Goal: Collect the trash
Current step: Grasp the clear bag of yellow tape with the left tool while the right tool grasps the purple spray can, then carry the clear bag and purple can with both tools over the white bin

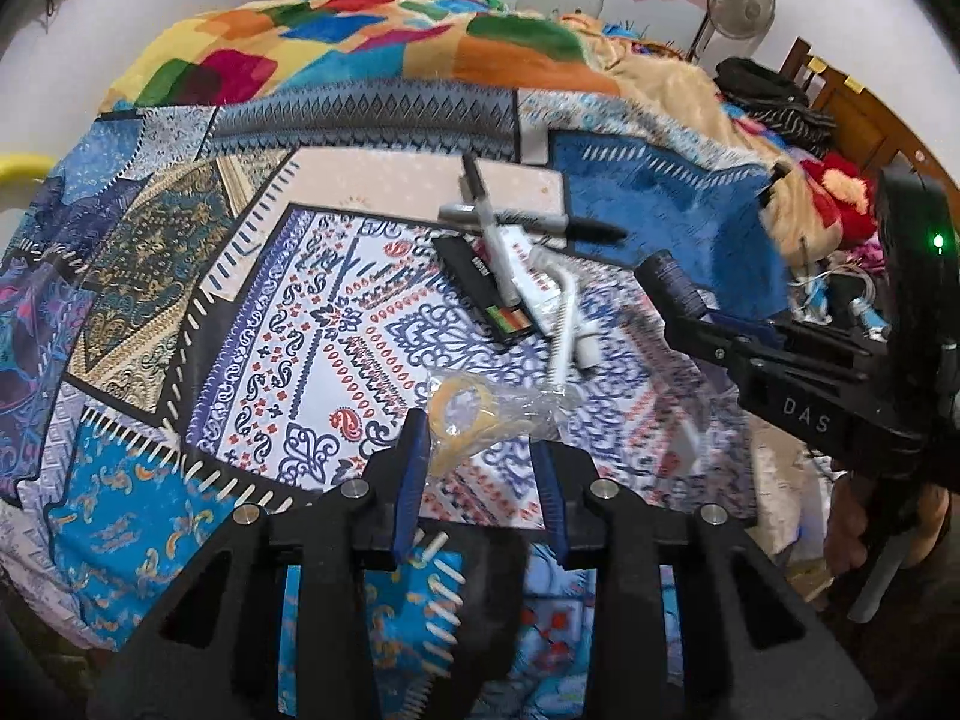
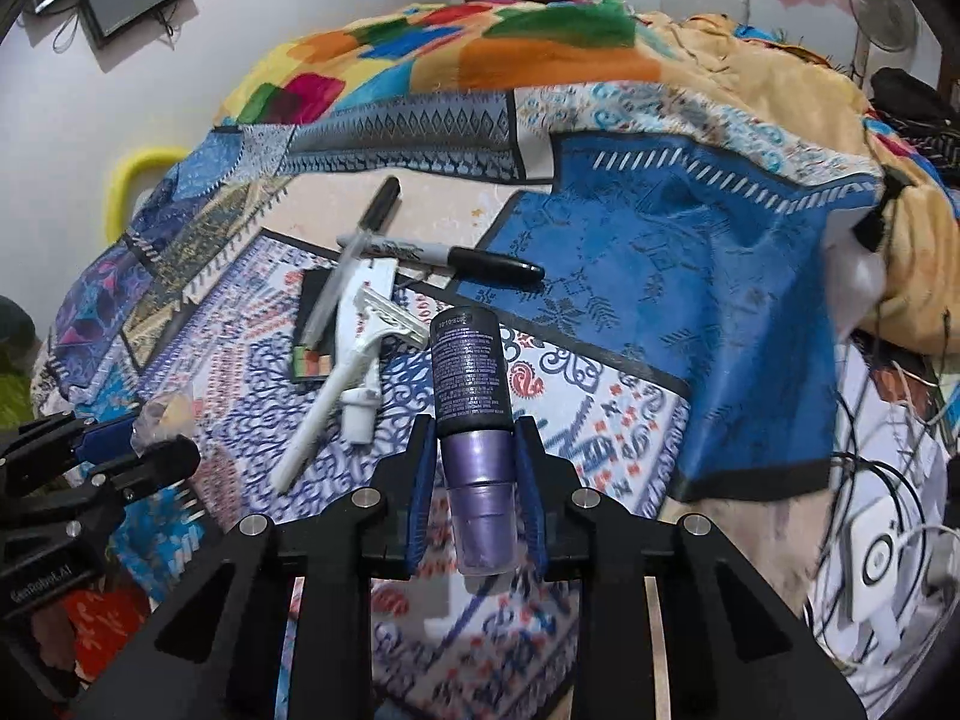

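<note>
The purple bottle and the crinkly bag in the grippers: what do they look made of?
Purple bottle: probably plastic, with a glossy metallic-purple body, a see-through cap and a dark printed label; the right gripper is shut on it. Crinkly bag: thin clear plastic film, wrinkled and shiny, with yellowish contents showing through, between the fingers of the left gripper.

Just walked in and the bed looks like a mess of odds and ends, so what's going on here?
A person is clearing trash off the patterned bedspread with a hand-held gripper in each hand. The right gripper has its jaws clamped on a purple spray can. The left gripper has a crumpled clear plastic wrapper between its jaws. Markers, a white razor and a small black box lie on the bed, not yet collected.
</note>
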Demonstrator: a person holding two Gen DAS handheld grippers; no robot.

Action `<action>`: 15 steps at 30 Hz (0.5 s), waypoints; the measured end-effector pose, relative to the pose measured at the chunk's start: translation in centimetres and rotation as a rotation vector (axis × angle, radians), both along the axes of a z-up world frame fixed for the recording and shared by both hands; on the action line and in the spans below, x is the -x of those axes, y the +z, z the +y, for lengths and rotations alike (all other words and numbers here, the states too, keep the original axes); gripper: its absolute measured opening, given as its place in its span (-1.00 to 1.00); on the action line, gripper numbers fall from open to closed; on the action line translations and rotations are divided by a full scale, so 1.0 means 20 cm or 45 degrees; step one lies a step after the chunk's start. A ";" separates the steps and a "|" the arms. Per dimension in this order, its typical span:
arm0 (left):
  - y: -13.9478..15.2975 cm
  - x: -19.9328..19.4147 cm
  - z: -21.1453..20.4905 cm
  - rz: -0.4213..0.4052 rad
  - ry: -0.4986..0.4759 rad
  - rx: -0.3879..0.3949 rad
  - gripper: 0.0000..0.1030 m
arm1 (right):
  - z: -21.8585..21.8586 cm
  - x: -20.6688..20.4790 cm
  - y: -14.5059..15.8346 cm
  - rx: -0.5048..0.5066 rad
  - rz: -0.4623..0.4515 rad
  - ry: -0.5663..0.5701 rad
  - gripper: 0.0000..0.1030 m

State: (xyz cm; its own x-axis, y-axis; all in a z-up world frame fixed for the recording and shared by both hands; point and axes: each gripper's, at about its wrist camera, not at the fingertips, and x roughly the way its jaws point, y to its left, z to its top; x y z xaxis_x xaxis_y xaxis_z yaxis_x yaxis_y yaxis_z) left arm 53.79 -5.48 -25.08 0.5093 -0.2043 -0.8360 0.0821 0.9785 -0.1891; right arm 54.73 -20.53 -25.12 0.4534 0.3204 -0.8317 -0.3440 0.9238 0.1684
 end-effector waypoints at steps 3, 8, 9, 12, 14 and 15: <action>0.10 0.05 -0.01 -0.040 0.005 -0.010 -0.35 | -0.01 0.04 0.10 0.009 -0.043 -0.007 -0.54; 0.30 0.16 -0.01 -0.124 0.019 -0.004 -0.35 | -0.04 0.13 0.30 -0.021 -0.115 -0.014 -0.54; 0.35 0.19 -0.01 -0.145 0.022 -0.006 -0.35 | -0.04 0.16 0.36 -0.022 -0.136 -0.011 -0.54; 0.48 0.27 -0.01 -0.198 0.027 0.005 -0.35 | -0.05 0.24 0.48 -0.028 -0.195 -0.005 -0.54; 0.57 0.33 -0.01 -0.233 0.035 0.012 -0.35 | -0.05 0.30 0.56 -0.035 -0.226 -0.002 -0.54; 0.61 0.36 -0.01 -0.248 0.038 0.008 -0.35 | -0.05 0.33 0.60 -0.042 -0.243 -0.002 -0.54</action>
State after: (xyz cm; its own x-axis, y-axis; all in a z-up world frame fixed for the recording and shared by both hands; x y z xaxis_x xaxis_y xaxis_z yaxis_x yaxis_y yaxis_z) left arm 46.61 -5.67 -12.87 0.6675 -0.1913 -0.7196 0.0886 0.9800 -0.1784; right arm 48.13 -21.48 -13.13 0.6021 0.3453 -0.7199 -0.3712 0.9193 0.1305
